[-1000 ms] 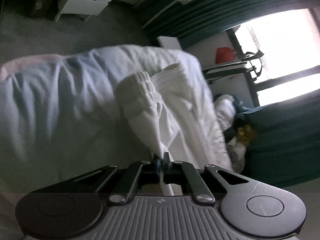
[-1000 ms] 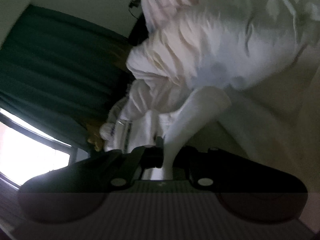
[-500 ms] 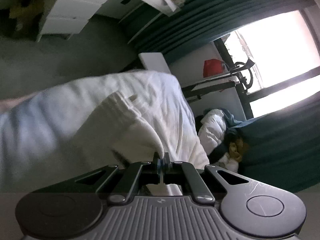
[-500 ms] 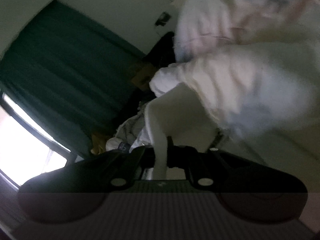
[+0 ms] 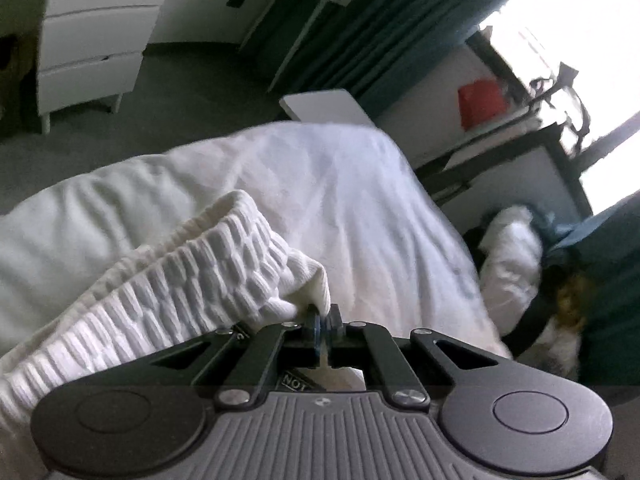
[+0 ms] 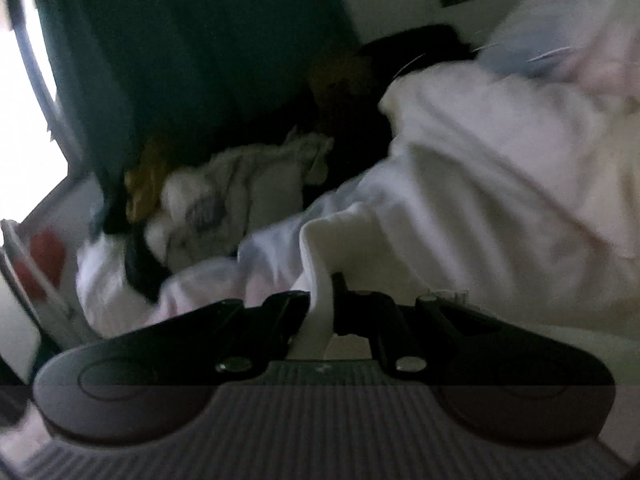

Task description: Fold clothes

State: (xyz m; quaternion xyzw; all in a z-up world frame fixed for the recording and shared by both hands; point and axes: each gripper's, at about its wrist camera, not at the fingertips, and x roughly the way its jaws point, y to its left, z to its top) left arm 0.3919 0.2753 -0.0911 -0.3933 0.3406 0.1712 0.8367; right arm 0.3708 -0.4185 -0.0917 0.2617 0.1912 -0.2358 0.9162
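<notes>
Garment (image 5: 168, 280) white, ribbed cuff, held over bed (image 5: 360, 208); left claw (image 5: 325, 322) and right claw (image 6: 332, 292) each clenched on a thin edge; risk: fabric slips from such small bites, fold goes crooked

Counts around the bed

Two grippers, one per view: the left gripper (image 5: 325, 320) and the right gripper (image 6: 326, 280). One white garment (image 5: 192, 280) with a ribbed band. One white duvet (image 5: 340, 184). One white drawer unit (image 5: 92, 36) with three drawer fronts. One red box (image 5: 480, 100). One loose heap of clothes (image 6: 240, 184).
</notes>
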